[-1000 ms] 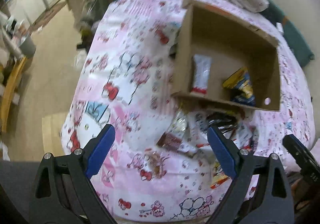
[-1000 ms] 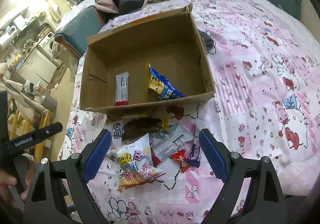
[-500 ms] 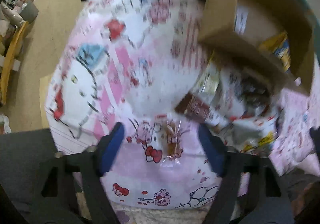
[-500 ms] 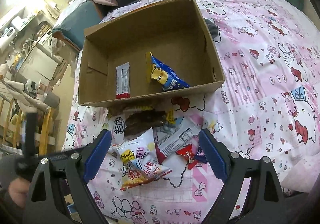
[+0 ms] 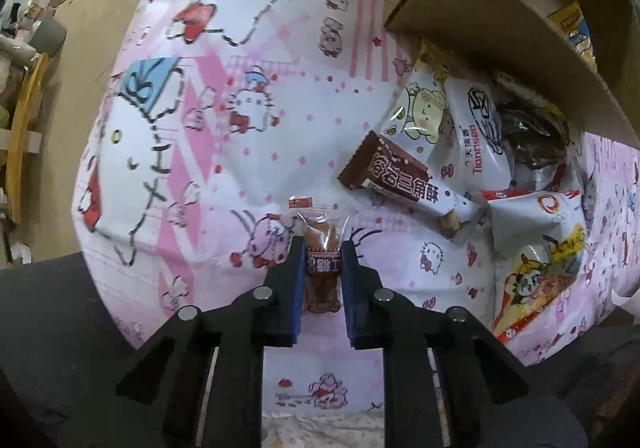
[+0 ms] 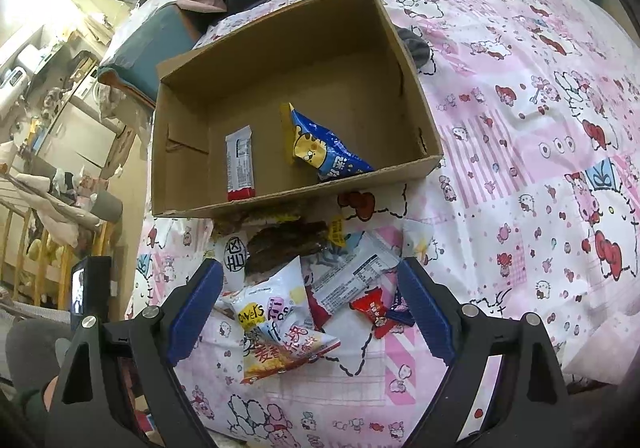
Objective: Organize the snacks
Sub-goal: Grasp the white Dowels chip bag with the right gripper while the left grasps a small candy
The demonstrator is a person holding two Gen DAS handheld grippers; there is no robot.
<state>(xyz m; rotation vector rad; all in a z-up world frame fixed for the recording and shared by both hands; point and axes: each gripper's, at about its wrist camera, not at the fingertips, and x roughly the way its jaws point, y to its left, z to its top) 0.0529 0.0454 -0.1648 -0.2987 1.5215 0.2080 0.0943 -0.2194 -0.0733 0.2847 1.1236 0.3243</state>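
Evidently the left gripper (image 5: 322,254) pinches a small clear-wrapped snack (image 5: 322,248) for boxing, while the right gripper (image 6: 310,288) hangs spread over the pile

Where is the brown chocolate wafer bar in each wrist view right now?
Left wrist: brown wafer bar lies right of centre on the pink bedsheet, at the near edge of the snack pile.
Right wrist: not visible.
Shared landmark: the cardboard box, beyond the pile.

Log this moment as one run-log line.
left gripper: just closed on small clear-wrapped snack | right gripper: open over snack pile | cardboard box: two snacks inside
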